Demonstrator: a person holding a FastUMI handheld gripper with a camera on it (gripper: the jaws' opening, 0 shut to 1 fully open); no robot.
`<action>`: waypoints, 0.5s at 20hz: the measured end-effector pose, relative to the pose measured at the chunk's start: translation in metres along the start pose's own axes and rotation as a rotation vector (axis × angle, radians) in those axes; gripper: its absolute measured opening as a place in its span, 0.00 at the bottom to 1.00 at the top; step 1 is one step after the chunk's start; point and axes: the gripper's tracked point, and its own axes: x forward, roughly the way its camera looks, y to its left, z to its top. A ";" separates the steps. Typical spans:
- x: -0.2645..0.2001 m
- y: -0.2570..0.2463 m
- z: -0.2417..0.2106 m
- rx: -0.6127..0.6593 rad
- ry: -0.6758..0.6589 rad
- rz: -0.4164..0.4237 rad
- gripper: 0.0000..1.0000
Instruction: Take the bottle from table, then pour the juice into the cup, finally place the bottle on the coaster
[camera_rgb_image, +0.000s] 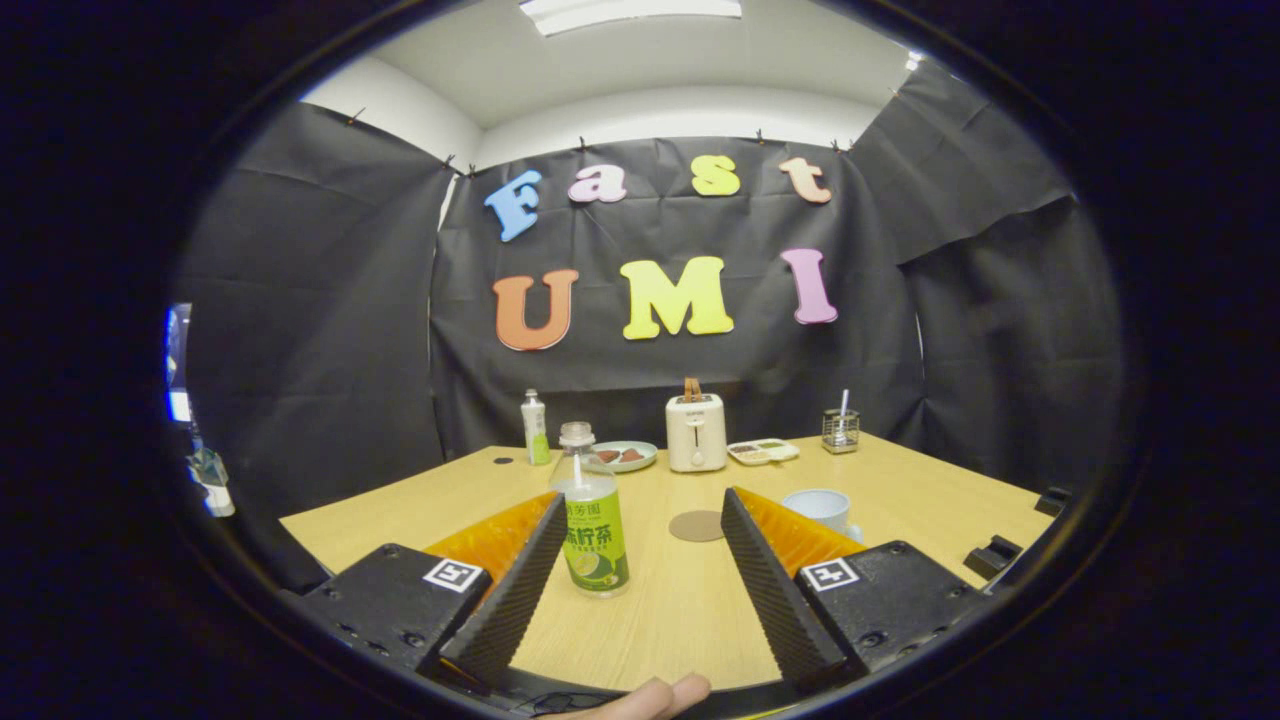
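A clear juice bottle (590, 515) with a green label stands upright on the wooden table (680, 600), uncapped as far as I can tell. It stands between my fingers, close beside the left one, and I cannot tell whether that finger touches it. My gripper (640, 520) is open, with a wide gap to the right finger. A round brown coaster (697, 526) lies flat beyond the fingers, right of the bottle. A white cup (818, 507) sits behind the right fingertip, partly hidden by it.
At the table's far edge stand a small green-and-white bottle (535, 428), a plate with food (622, 456), a white toaster (695, 432), a small flat tray (762, 452) and a wire holder (840, 430). A fingertip (655, 697) shows below the gripper. Dark clamps (995, 555) sit at the right table edge.
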 end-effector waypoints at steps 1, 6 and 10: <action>0.007 0.004 -0.007 -0.007 0.011 0.001 1.00; 0.040 0.029 -0.031 -0.044 0.051 0.041 1.00; 0.062 0.038 -0.032 -0.030 0.042 0.053 1.00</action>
